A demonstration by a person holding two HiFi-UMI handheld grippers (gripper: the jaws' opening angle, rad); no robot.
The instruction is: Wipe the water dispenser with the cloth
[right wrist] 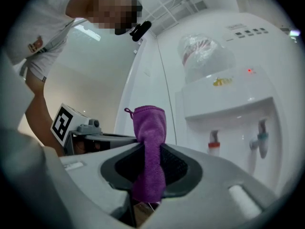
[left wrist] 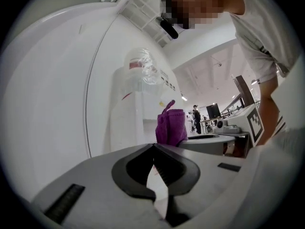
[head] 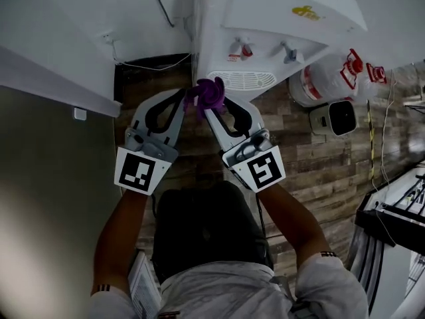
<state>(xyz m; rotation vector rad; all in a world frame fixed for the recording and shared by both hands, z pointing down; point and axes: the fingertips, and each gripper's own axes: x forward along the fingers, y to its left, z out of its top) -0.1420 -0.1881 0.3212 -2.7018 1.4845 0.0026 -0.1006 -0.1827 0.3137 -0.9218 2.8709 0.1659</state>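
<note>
Jaws of right gripper (right wrist: 151,146) clamped on purple cloth (right wrist: 150,123), left gripper (left wrist: 153,146) jaws together; water dispenser (right wrist: 228,104) just ahead

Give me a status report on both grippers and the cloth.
Right gripper shut on purple cloth. Left gripper shut, empty, alongside. Cloth not yet on water dispenser, nothing seen between.

Cloth (head: 211,92) in right tongs (head: 214,106), before water dispenser (head: 279,25)
</note>
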